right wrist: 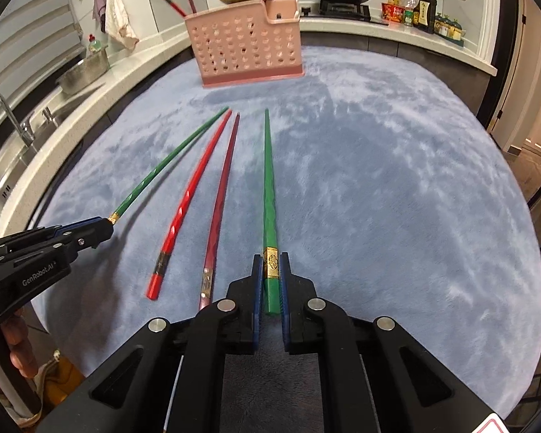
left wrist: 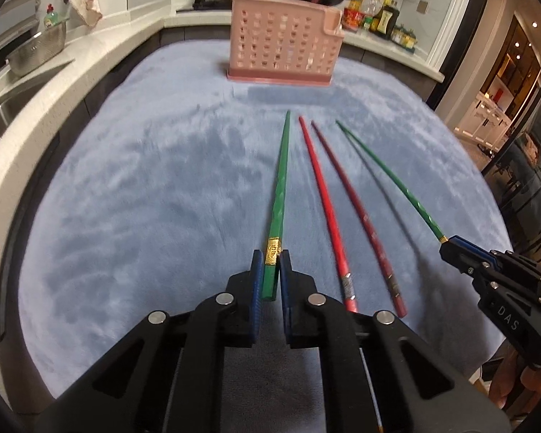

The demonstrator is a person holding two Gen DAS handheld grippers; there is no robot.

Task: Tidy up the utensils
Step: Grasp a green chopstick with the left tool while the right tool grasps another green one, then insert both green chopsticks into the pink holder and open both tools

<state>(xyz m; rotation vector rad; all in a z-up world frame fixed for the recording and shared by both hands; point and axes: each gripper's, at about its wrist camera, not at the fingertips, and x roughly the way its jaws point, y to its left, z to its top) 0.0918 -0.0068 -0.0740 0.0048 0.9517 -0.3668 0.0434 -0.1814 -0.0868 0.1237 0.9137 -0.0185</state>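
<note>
Evidently, in the left wrist view, the left claw (left wrist: 270, 270) at bottom centre is clamped on a green chopstick (left wrist: 279, 187) just behind its gold band, gripping the thick end probably so the tip can lead into the pink perforated utensil holder (left wrist: 283, 45) at upper centre. A red chopstick (left wrist: 324, 209) and a dark red chopstick (left wrist: 357, 213) lie on the blue-covered desk (left wrist: 144, 187) right of it. In the right wrist view, the right claw (right wrist: 270, 278) likewise pinches the second green chopstick (right wrist: 269, 187), faceted and tapering, while both reds lie left of centre and the holder stands top centre with chopsticks already inside.
</note>
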